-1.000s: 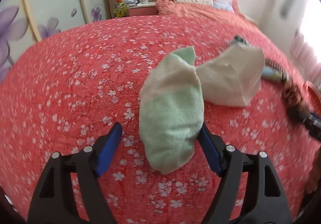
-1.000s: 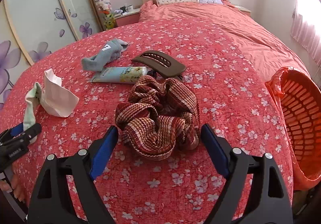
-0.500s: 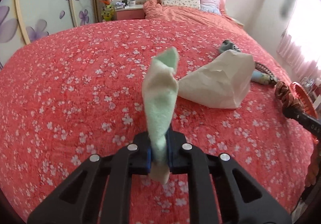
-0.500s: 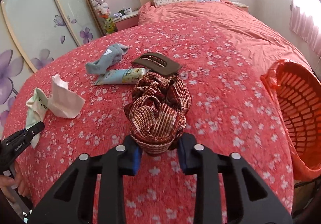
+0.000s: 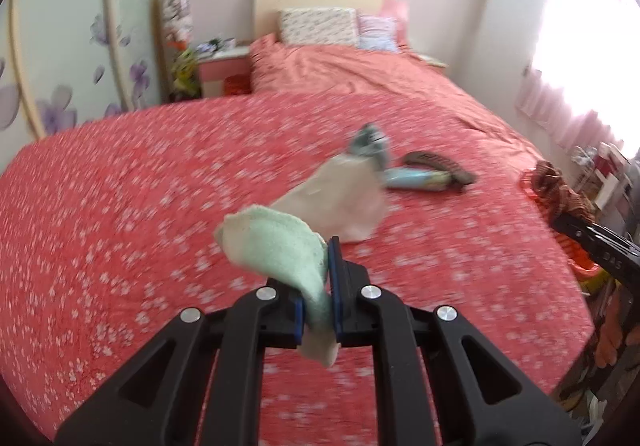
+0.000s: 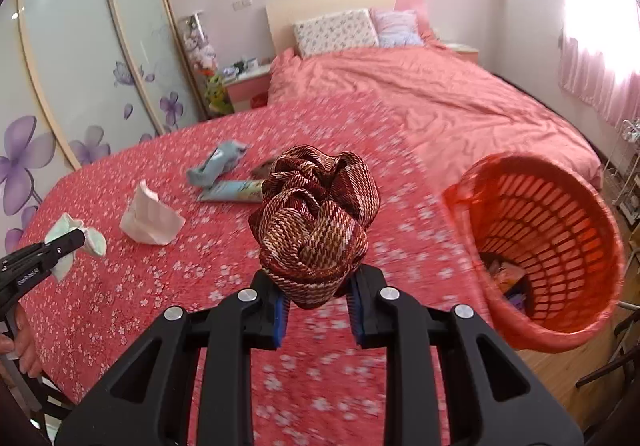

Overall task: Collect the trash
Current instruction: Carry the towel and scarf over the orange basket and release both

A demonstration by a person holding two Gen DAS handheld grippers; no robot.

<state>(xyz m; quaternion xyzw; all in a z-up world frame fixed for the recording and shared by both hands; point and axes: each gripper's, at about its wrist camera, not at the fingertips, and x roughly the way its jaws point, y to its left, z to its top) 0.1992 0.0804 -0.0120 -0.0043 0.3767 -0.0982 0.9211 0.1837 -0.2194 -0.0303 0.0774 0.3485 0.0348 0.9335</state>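
Green terry sock (image 5: 280, 246) hangs pinched between the blue pads of the left gripper (image 5: 318, 310), lifted off the red flowered bedspread (image 5: 140, 206). Right gripper (image 6: 318, 316) has just been closing and now squeezes a maroon woven scrunchie (image 6: 316, 222), also raised clear of the bed. On the cover behind lie a crumpled white tissue (image 6: 150, 218), a blue sock (image 6: 218, 162), a pale tube (image 6: 234, 192) and a brown hair clip (image 5: 440, 162), near one another. An orange slatted basket (image 6: 560, 246) leans at the bed's right edge, some scraps inside.
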